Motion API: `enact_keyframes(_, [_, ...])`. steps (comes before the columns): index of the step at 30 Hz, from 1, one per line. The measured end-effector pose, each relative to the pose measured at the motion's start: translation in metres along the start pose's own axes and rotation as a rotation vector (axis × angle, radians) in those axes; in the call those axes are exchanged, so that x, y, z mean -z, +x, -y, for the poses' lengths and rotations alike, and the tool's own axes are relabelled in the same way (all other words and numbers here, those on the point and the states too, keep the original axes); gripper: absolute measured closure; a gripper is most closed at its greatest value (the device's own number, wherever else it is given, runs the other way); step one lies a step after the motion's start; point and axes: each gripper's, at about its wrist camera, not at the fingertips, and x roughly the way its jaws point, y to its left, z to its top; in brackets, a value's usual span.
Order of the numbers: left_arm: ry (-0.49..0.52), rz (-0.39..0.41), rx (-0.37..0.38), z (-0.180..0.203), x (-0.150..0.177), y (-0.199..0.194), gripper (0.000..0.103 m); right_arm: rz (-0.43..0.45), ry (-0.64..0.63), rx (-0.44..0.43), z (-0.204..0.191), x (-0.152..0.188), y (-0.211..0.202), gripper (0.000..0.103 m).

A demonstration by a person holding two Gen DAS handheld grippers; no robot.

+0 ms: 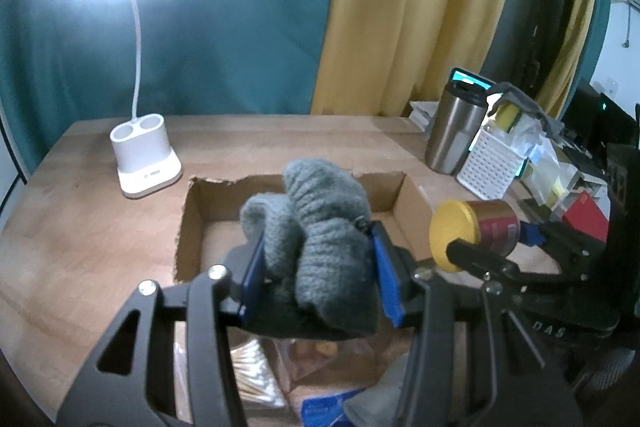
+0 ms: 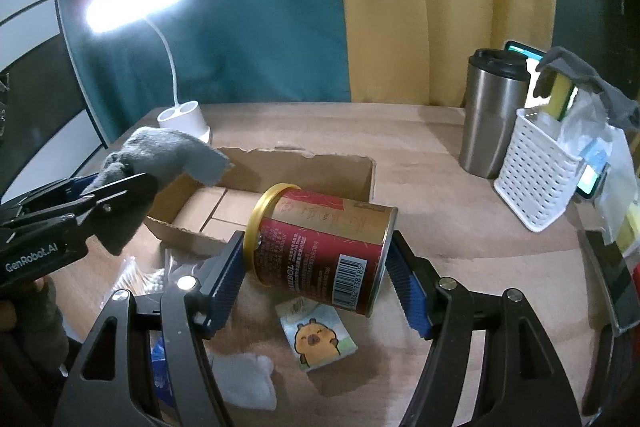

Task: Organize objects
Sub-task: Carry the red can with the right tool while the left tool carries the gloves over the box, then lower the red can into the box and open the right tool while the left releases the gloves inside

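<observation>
Sock [image 1: 320, 243] and can [image 2: 320, 251] are both held in the air over the bench [image 1: 80, 227], near the open cardboard box [image 1: 192, 219]. The left gripper [image 1: 316, 267] is clamped on the sock across its bunched middle. It is grey, knitted and soft, so I judge it light and easy to squeeze, but loose ends may hang and catch the box wall. The right gripper [image 2: 320, 267] is clamped on the can, one pad at the gold lid end, the other at the bottom rim. This can is red, with a barcode, and lies tilted. I judge it stiff and smooth, so it may slip; holding across the ends seems safe.
</observation>
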Motion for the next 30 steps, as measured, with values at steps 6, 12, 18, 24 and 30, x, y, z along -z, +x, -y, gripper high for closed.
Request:
enact_keyframes(6, [-0.021,-0.009,0.005,0.000,-0.006,0.015,0.054,-0.011,-0.020,-0.025,0.001,-0.011,0.014,0.032])
enact_keyframes(12, [-0.027,-0.020,0.012,0.001,-0.013,0.030,0.054,-0.029,-0.021,-0.043,0.001,-0.017,0.028,0.032])
enact_keyframes(18, [-0.040,-0.040,0.012,0.001,-0.015,0.046,0.054,-0.060,-0.019,-0.055,0.003,-0.018,0.041,0.032])
enact_keyframes(24, [-0.042,-0.066,0.014,0.002,-0.016,0.062,0.054,-0.080,-0.011,-0.070,0.002,-0.018,0.051,0.032])
enact_keyframes(30, [-0.058,-0.094,0.011,-0.001,-0.016,0.076,0.054,-0.101,-0.012,-0.082,0.001,-0.019,0.060,0.032])
